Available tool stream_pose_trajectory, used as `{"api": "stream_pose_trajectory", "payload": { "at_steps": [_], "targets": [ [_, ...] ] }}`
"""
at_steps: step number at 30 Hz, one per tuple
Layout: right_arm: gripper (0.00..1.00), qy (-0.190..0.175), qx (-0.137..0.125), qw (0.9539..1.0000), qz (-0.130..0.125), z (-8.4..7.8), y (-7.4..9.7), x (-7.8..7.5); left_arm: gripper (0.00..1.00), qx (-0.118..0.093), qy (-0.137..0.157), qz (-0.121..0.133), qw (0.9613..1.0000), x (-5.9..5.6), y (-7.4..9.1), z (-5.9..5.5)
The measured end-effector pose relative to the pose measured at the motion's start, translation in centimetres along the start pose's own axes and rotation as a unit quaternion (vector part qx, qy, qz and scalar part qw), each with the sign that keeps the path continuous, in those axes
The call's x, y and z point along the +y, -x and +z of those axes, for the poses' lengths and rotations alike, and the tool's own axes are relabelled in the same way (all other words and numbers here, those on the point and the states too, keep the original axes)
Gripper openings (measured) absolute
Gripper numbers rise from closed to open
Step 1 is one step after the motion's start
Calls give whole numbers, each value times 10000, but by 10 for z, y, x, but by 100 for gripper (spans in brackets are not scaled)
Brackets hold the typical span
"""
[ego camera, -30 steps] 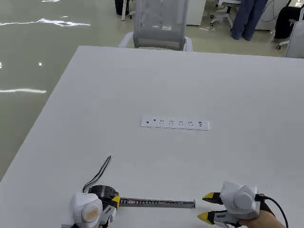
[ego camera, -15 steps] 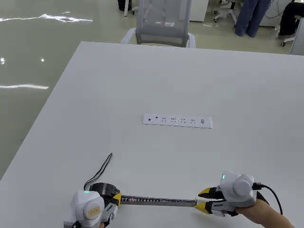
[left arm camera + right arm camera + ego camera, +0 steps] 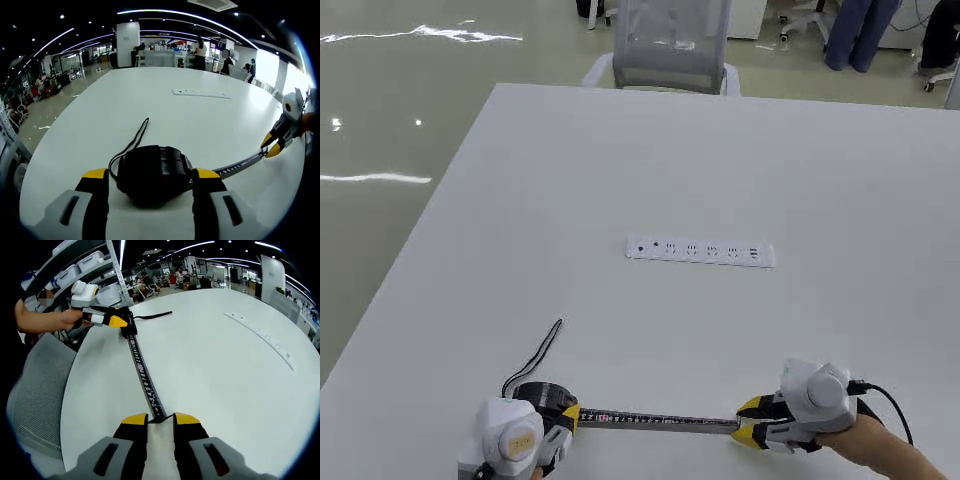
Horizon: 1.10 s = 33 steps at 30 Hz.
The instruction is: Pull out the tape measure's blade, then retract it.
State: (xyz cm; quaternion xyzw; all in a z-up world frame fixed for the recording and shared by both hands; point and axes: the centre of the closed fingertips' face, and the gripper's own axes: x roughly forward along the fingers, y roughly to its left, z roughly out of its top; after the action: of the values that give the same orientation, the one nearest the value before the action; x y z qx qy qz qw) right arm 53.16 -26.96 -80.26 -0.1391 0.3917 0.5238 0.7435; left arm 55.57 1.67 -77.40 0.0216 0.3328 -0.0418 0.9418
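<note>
- Black tape measure (image 3: pixel 542 398) sits on the white table (image 3: pixel 620 170), well on the person's side of the power strip (image 3: pixel 700 251) and out past its left end.
- Its blade (image 3: pixel 655 421) lies extended flat on the table, running rightward roughly parallel to the power strip.
- Left gripper (image 3: pixel 151 176) is clenched on the tape measure, one jaw on each side.
- Right gripper (image 3: pixel 160 419) is pinched on the blade's tip, nearer the person than the power strip's right end.
- Thin black strap (image 3: pixel 535 358) trails from the tape measure toward the power strip.
</note>
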Motion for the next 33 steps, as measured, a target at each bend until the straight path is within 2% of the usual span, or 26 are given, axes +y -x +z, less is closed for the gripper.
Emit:
{"api": "stream_pose_trajectory", "payload": {
  "at_steps": [3, 5, 12, 18, 21, 27, 33],
  "targets": [
    [20, -221, -136, 9996, 55, 2, 1, -3, 65, -1, -21, -2, 10000, 0, 0, 1],
    [20, -222, -143, 9996, 45, 1, 1, -8, 65, -7, -33, -4, 10000, 1, 0, 1],
    [20, -171, -22, 9996, 238, -2, -3, -2, 65, 0, -48, -6, 10000, 0, -1, 1],
    [19, 8, 28, 9996, 290, -5, -7, -2, 65, 6, -50, -9, 10000, 0, -2, 0],
    [15, 166, 19, 9993, 325, -4, -9, 1, 65, 7, -46, -10, 10000, 0, -2, 1],
    [14, 520, -33, 9984, 201, -3, -9, 1, 65, 12, -29, -13, 10000, 0, -3, 0],
    [13, 921, -74, 9957, 119, -3, -9, 1, 65, 28, -2, 6, 10000, -1, -4, -1]
  ]
}}
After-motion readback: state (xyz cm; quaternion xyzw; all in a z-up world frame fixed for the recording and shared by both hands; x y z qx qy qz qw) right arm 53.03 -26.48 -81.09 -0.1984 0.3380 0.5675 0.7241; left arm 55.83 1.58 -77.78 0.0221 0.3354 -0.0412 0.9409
